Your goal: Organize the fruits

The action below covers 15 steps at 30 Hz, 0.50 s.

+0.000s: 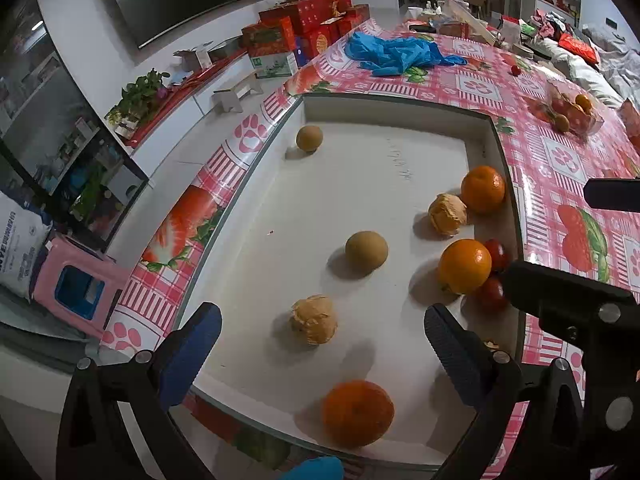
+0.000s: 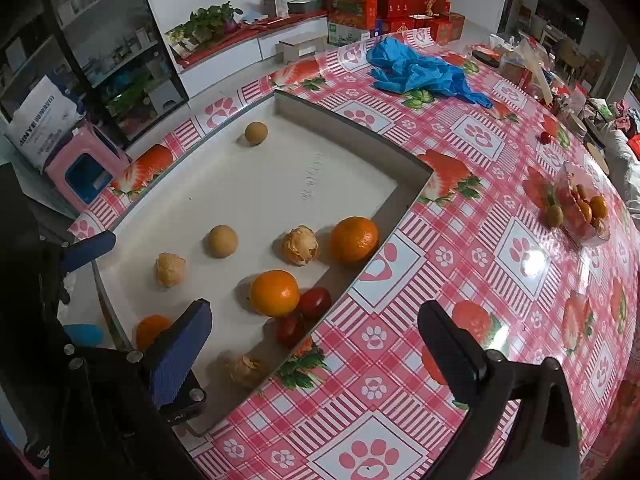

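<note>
A white tray (image 1: 400,152) (image 2: 260,184) holds loose fruit: three oranges (image 1: 358,412) (image 1: 464,266) (image 1: 483,189), two brown round fruits (image 1: 366,255) (image 1: 309,138), peeled mandarins (image 1: 313,319) (image 1: 447,214) and small red tomatoes (image 1: 494,292) (image 2: 314,302). My left gripper (image 1: 320,344) is open and empty, hovering over the tray's near end with a peeled mandarin between its fingers' line. My right gripper (image 2: 316,340) is open and empty above the tray's right wall, near the tomatoes and an orange (image 2: 274,293).
A clear bowl (image 2: 586,212) (image 1: 572,114) with more fruit stands at the far right on the pink checked tablecloth (image 2: 460,280). Blue gloves (image 2: 416,70) (image 1: 396,52) lie beyond the tray. A lone tomato (image 2: 545,137) sits further back. Red boxes stand behind.
</note>
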Each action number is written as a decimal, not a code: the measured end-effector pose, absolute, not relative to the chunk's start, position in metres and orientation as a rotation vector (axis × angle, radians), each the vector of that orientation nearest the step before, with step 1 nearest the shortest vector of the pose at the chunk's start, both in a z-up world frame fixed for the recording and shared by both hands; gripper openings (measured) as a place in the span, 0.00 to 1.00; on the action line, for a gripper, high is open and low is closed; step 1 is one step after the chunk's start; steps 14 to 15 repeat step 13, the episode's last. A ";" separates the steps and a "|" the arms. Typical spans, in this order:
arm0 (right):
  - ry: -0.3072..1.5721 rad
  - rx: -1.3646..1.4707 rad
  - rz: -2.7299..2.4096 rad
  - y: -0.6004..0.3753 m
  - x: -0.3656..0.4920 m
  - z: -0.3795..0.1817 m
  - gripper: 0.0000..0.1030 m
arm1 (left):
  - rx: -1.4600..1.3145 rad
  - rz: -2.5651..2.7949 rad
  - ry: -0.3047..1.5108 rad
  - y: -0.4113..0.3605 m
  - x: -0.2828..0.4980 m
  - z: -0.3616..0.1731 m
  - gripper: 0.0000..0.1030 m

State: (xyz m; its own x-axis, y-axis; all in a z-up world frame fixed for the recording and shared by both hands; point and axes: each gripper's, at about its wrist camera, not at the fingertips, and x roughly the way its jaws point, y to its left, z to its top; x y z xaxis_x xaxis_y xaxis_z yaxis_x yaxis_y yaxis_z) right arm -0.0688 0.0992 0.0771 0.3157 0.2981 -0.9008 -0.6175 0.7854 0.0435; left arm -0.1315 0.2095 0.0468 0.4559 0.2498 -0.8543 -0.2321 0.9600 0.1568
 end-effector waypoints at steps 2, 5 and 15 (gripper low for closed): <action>1.091 -0.332 0.621 0.097 -0.069 0.078 1.00 | 0.024 0.298 1.059 0.207 -0.130 0.048 0.99; 1.088 -0.317 0.626 0.092 -0.069 0.079 1.00 | 0.033 0.297 1.060 0.203 -0.130 0.049 0.99; 1.080 -0.268 0.627 0.073 -0.064 0.081 1.00 | 0.080 0.297 1.052 0.187 -0.128 0.055 0.99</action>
